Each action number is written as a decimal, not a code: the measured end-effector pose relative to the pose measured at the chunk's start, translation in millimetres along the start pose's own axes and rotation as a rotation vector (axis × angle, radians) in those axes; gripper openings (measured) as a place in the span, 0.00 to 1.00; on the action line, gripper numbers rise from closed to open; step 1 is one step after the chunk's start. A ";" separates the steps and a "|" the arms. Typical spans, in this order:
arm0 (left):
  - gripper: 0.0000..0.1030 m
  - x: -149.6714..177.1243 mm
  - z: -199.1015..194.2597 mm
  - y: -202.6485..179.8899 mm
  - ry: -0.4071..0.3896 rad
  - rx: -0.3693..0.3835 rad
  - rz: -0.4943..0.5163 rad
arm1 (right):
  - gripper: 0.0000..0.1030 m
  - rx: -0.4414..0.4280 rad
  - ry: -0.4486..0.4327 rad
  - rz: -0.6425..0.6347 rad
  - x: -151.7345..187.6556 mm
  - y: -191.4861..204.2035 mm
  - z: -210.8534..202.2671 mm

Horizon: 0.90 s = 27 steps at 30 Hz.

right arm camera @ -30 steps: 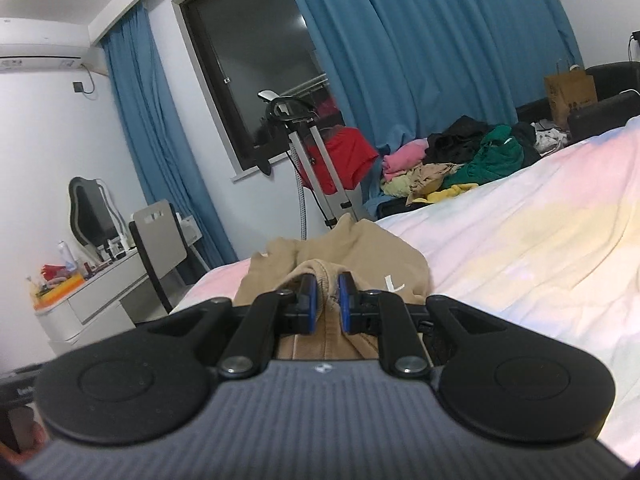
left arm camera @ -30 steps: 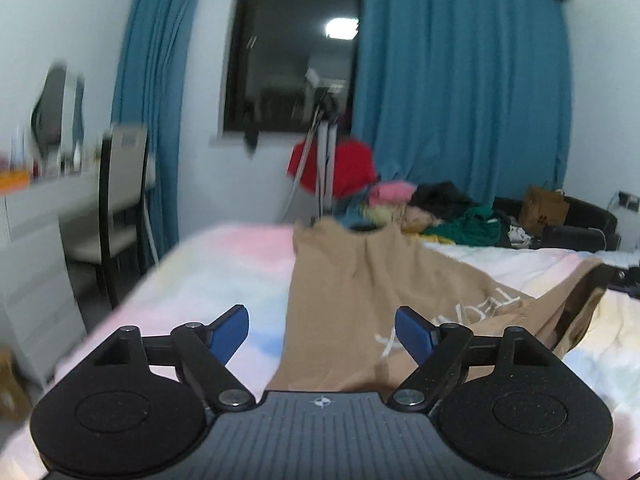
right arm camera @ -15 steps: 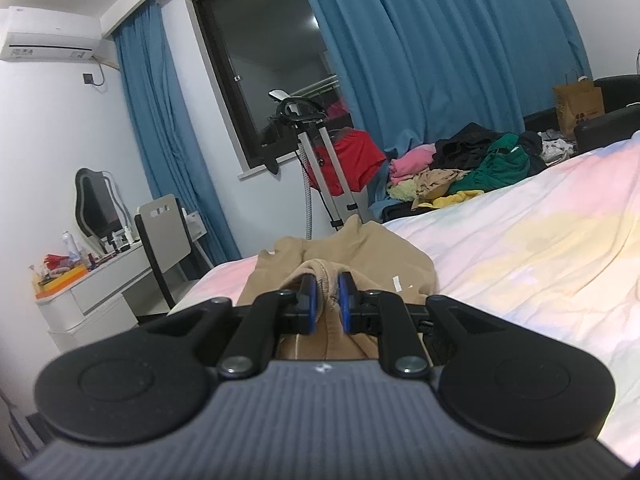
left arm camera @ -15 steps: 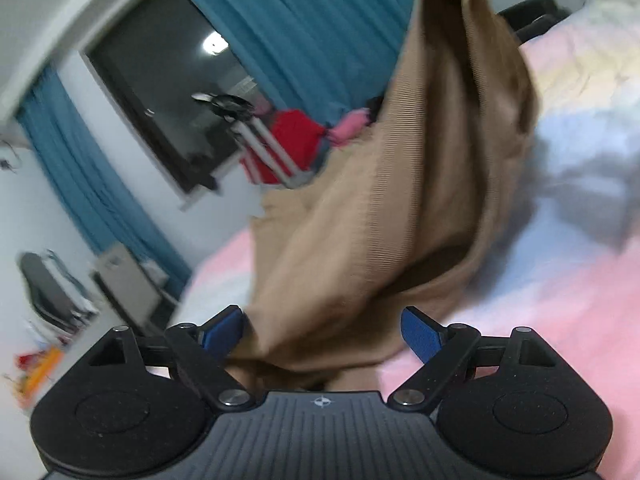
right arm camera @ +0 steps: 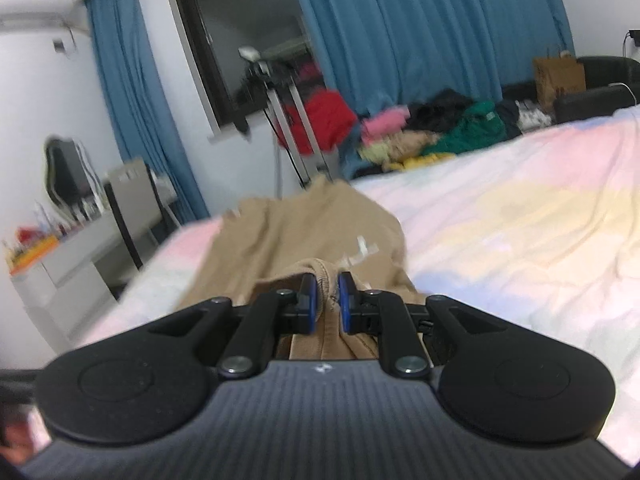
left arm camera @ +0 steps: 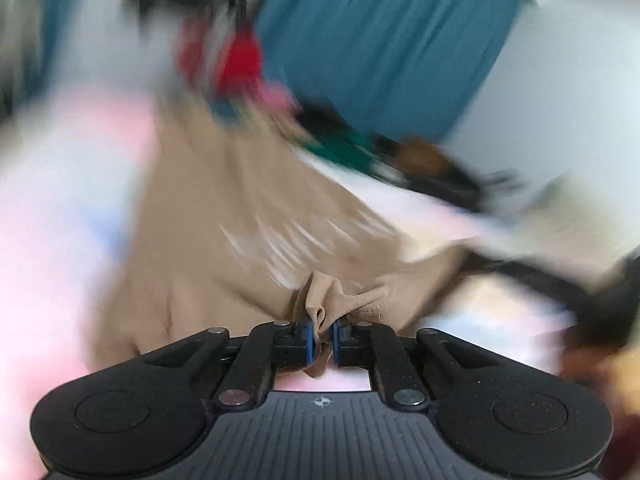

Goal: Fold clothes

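A tan garment (left arm camera: 240, 240) with white lettering lies stretched across the pastel bedspread (left arm camera: 60, 200); the left wrist view is heavily motion-blurred. My left gripper (left arm camera: 320, 328) is closing its jaws, and a bunched fold of the tan fabric is pinched between the blue pads. In the right wrist view the same tan garment (right arm camera: 304, 232) runs away from me toward the bed's far edge. My right gripper (right arm camera: 325, 292) is shut on a rolled edge of it, low over the bedspread (right arm camera: 500, 220).
Beyond the bed lies a pile of mixed clothes (right arm camera: 440, 132), with a red garment on a metal stand (right arm camera: 320, 120) beside it. A chair (right arm camera: 132, 200) and white desk (right arm camera: 72, 256) stand at left. A paper bag (right arm camera: 558, 76) and black sofa (right arm camera: 600, 96) sit at right.
The left gripper swung around with wide-open jaws, then came down and closed on a bunch of the tan fabric. The right gripper kept its grip and shifted only slightly.
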<state>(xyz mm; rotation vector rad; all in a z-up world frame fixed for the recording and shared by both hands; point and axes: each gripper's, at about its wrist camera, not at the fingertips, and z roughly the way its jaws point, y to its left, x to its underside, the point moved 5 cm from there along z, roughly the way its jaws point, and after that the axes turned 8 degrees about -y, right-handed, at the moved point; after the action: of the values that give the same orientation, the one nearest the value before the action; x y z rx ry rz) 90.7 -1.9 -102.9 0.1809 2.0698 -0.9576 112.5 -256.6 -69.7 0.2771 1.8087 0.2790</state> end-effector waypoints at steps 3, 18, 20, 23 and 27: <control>0.09 -1.6 -10.3 11.0 0.047 0.116 -0.144 | 0.15 -0.025 0.054 0.029 5.8 -0.4 -0.5; 0.40 -46.8 19.3 81.1 -0.104 -0.102 -0.220 | 0.15 -0.048 -0.063 0.074 0.9 1.4 10.3; 0.48 -49.6 17.5 69.1 -0.155 -0.159 -0.150 | 0.15 -0.051 -0.099 0.077 -3.1 3.1 5.1; 0.49 -55.3 -1.1 47.7 -0.245 -0.330 0.025 | 0.15 -0.036 -0.088 0.064 -2.2 4.2 6.1; 0.49 -60.1 -28.7 14.6 -0.339 -0.484 0.244 | 0.15 -0.031 -0.056 0.045 1.0 5.3 8.4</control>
<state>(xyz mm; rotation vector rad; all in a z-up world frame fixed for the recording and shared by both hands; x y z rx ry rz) 118.0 39.8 -56.4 0.0118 1.8480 -0.2980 120.6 -251.0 -70.9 0.3016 1.7430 0.3280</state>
